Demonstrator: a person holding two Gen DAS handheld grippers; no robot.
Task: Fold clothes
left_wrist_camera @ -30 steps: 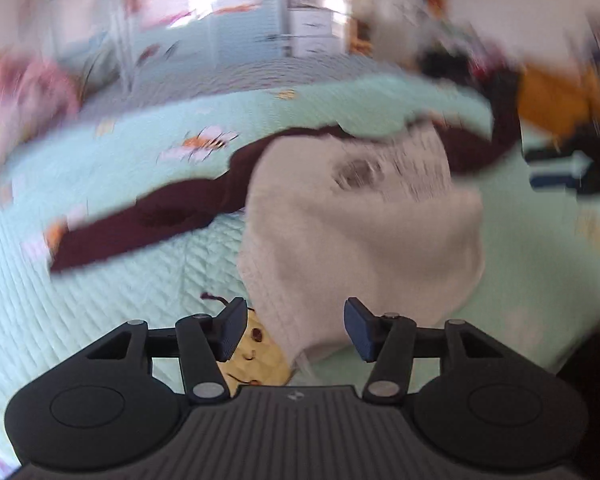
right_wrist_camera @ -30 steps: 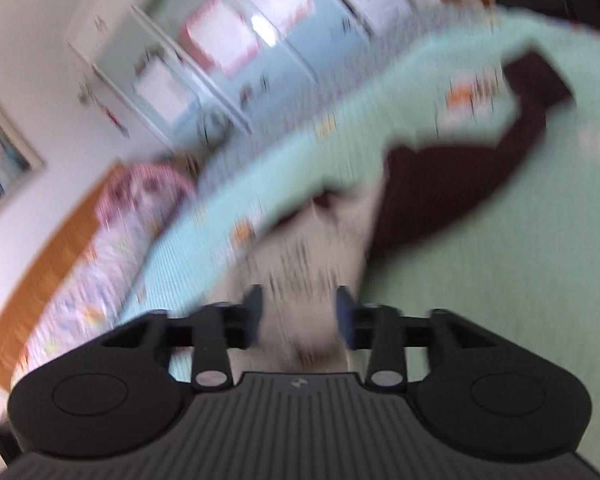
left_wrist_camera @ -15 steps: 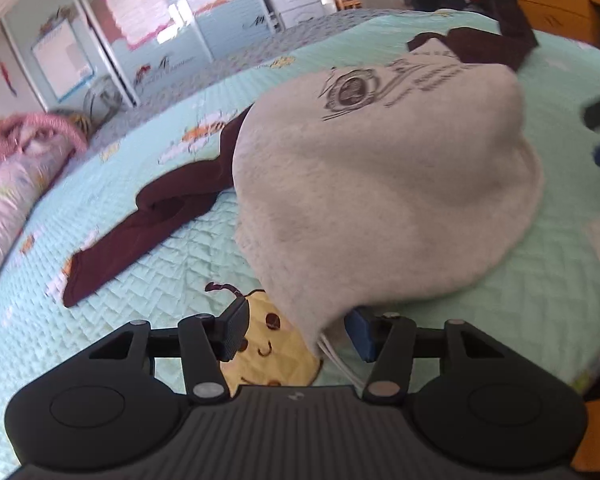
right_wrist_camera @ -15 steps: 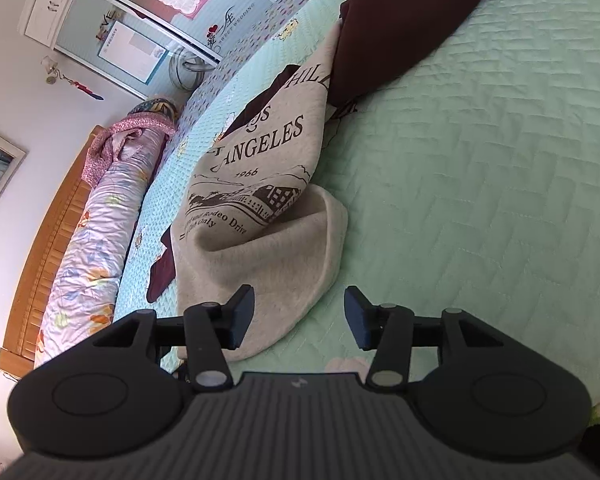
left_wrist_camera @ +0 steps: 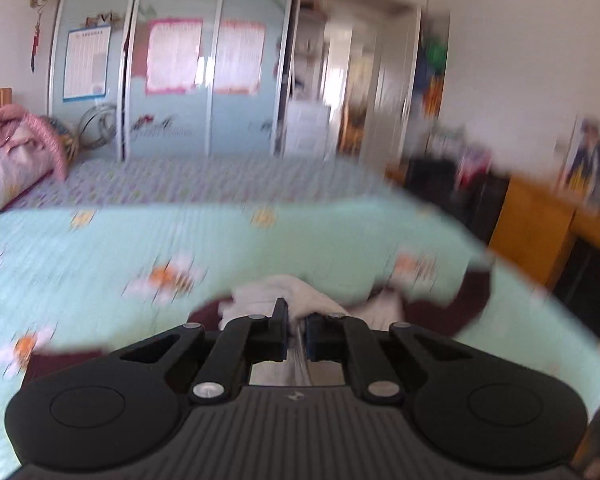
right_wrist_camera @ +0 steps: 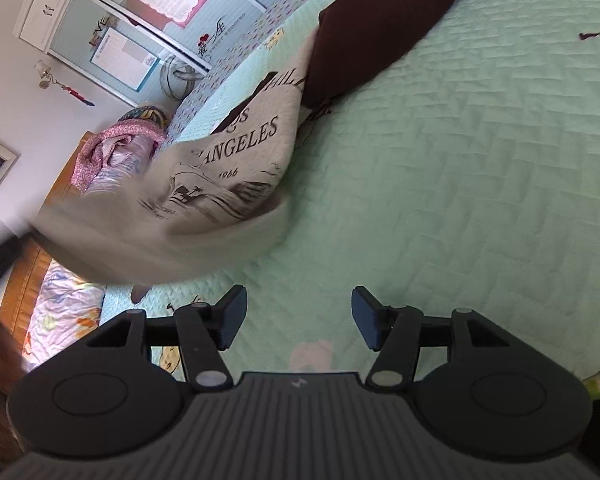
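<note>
A beige sweatshirt (right_wrist_camera: 220, 184) with black print and dark brown sleeves (right_wrist_camera: 372, 36) lies on the mint-green quilt (right_wrist_camera: 480, 160), its near edge lifted and blurred at the left. In the left wrist view my left gripper (left_wrist_camera: 296, 330) is shut on a bunched fold of the beige sweatshirt (left_wrist_camera: 284, 292), raised over the bed. My right gripper (right_wrist_camera: 298, 320) hovers over bare quilt just right of the sweatshirt's hem; its jaws are opening and nothing is between them.
A rolled pink floral duvet (right_wrist_camera: 112, 152) lies along the wooden headboard (right_wrist_camera: 24, 280). Mirrored wardrobe doors (left_wrist_camera: 172, 80) stand behind the bed. A wooden desk (left_wrist_camera: 540, 216) stands to the bed's right. Open quilt spreads right of the sweatshirt.
My left gripper closed on the sweatshirt's edge and rose with it, its view tilting up toward the wardrobe. The right gripper's jaws widened, and the sweatshirt's near edge lifted off the quilt.
</note>
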